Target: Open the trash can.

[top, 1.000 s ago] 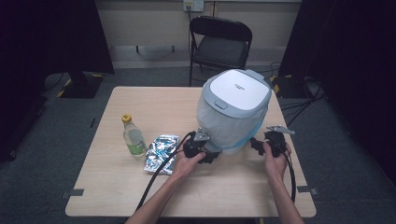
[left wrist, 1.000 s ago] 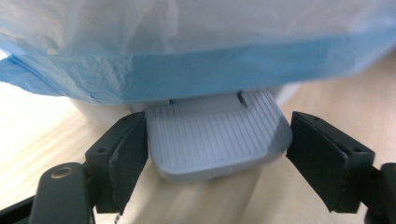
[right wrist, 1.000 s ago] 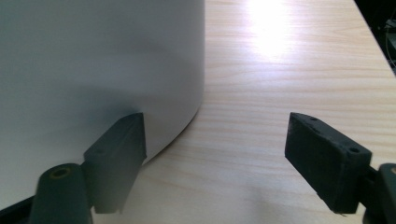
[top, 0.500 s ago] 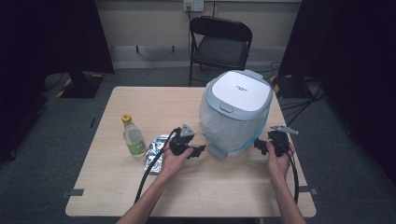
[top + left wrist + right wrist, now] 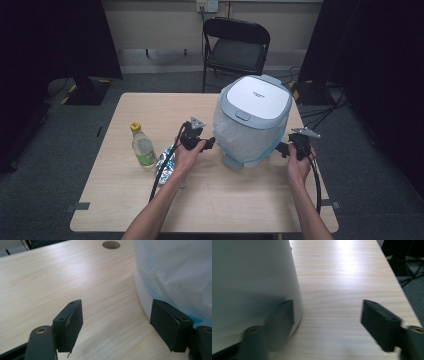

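A white pedal bin (image 5: 252,120) with a grey-edged lid and a pale plastic liner stands upright on the wooden table (image 5: 235,200). My left gripper (image 5: 209,143) is open just left of the bin, pointing at its side. In the left gripper view the left gripper (image 5: 116,323) has only bare table between its jaws, which have just been opening; the lined bin (image 5: 175,272) is beside the right one. My right gripper (image 5: 284,149) is open at the bin's right side. In the right gripper view the right gripper (image 5: 327,320) has been closing, with nothing between its jaws; the bin wall (image 5: 249,285) is at the left.
A clear bottle (image 5: 142,147) with a yellow cap stands at the table's left, with a crumpled foil pack (image 5: 166,162) next to it under my left forearm. A black folding chair (image 5: 237,45) is behind the table. A round cable hole (image 5: 111,244) is in the tabletop.
My left gripper has drawn back from the bin's lower left side, moving left and a little farther up the table. The right gripper has hardly moved. The bin stands as before.
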The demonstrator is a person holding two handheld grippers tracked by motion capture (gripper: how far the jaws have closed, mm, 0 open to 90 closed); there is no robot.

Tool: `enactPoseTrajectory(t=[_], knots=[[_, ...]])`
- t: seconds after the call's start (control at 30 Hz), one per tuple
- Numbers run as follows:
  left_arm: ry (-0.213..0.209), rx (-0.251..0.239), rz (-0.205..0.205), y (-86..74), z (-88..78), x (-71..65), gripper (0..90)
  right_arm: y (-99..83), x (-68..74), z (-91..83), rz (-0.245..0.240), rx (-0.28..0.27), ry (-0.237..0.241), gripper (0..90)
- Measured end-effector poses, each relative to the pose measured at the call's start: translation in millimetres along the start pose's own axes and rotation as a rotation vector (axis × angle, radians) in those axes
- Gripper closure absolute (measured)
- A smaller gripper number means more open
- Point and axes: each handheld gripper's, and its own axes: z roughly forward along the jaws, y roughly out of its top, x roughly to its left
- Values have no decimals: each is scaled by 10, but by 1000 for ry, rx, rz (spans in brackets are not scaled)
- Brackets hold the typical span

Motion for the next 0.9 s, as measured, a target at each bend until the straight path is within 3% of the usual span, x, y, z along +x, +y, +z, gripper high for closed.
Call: enactPoseTrajectory(t=[0.07,0.13,0.27,0.3,0.33,0.4,0.53,0.67,0.77,0.8,0.83,0.87,0.9], knots=[[19,-4,7,-1,33,2,259,1,2,12,3,-1,4,317],[17,5,-51,-9,121,85,255,17,16,44,-6,-13,-4,353],[12,-10,-59,18,174,111,249,35,5,70,-7,-20,7,353],[-11,-30,-59,34,183,97,249,36,-4,83,1,-26,21,357],[-2,-43,-59,50,187,88,238,35,-20,106,19,-29,52,395],[-42,-55,-87,62,193,96,235,41,-30,127,30,-27,87,416],[-20,-53,-54,72,174,102,237,44,7,163,16,-45,88,434],[-12,-70,-72,89,151,176,244,27,95,213,-15,-47,115,427],[-38,-74,-39,106,128,187,321,27,134,235,-22,-47,118,436],[-51,-82,-11,126,88,171,422,61,182,253,-51,-42,109,489],[-51,-82,-11,126,88,171,467,61,182,253,-51,-42,109,489],[-53,-84,5,136,65,157,467,83,210,266,-71,-41,107,521],[-63,-73,6,134,29,150,537,106,261,287,-110,-51,110,579]])
